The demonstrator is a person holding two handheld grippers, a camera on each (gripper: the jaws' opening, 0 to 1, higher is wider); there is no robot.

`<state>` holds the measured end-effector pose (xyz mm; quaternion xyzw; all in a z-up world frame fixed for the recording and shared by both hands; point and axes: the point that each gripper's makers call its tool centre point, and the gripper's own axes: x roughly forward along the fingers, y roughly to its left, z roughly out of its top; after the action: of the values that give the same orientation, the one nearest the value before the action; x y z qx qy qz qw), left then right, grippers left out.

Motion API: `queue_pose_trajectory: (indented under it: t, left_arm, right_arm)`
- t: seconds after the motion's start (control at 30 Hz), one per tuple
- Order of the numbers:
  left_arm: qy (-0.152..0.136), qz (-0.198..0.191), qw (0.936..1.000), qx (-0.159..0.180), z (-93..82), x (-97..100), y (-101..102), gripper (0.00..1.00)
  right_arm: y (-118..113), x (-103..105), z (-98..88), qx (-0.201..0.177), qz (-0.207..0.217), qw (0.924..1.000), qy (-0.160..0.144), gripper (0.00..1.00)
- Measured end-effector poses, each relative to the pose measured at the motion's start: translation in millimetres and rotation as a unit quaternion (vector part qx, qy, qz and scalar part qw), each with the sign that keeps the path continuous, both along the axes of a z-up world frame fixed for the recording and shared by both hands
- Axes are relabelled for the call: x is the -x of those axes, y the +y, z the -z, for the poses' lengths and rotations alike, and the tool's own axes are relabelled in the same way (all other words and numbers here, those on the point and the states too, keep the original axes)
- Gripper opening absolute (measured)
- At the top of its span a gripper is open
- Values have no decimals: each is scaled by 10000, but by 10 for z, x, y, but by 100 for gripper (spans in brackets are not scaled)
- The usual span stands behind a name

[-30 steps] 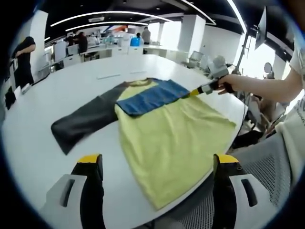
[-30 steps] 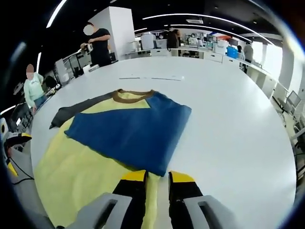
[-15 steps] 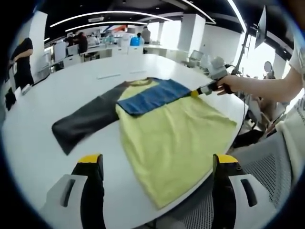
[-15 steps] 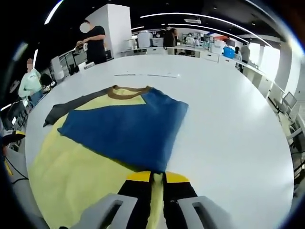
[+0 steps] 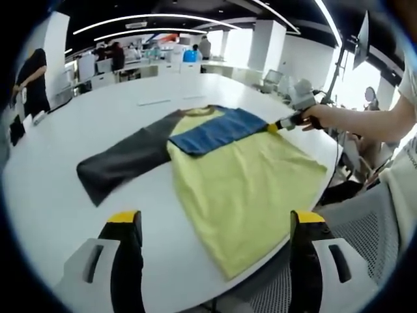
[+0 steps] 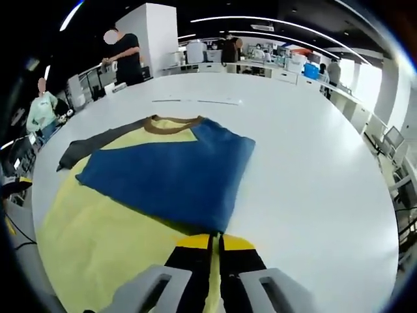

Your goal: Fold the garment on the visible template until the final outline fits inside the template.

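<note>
A T-shirt lies flat on the white table (image 5: 58, 163): yellow body (image 5: 247, 189), dark grey sleeve (image 5: 124, 163) spread to the left, blue sleeve (image 5: 215, 130) folded across the chest. My left gripper (image 5: 216, 225) hovers over the near table edge, open wide, nothing between its jaws. My right gripper (image 5: 280, 124), held by a person's hand, sits at the shirt's right side by the blue sleeve's cuff. In the right gripper view, my right gripper (image 6: 215, 244) is shut on the yellow fabric's edge just below the blue sleeve (image 6: 169, 176), with the brown collar (image 6: 171, 124) beyond.
Thin pale strips (image 6: 195, 101) lie on the table beyond the collar. A mesh chair (image 5: 371, 228) and the person's arm (image 5: 365, 120) are at the right. People (image 6: 124, 55) stand by desks past the table's far side.
My right gripper's jaws, slightly apart a second ago, have closed on the yellow edge below the blue sleeve. The left gripper's camera drifted slightly; the shirt has not moved.
</note>
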<state>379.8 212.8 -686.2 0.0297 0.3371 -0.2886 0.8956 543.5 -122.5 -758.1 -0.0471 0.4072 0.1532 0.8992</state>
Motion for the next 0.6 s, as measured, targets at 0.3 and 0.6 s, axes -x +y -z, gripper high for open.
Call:
queue_pose_trajectory:
  t: [0.3,0.6]
  left_arm:
    - [37,-19,10000,4,8,-2,9,90]
    - [53,-101,9999,43,8,-10,33,88]
  right_arm:
    - [-40,14,8,19,19,10000,24,0]
    - [-43,21,5,24,-4,10000,-8,2]
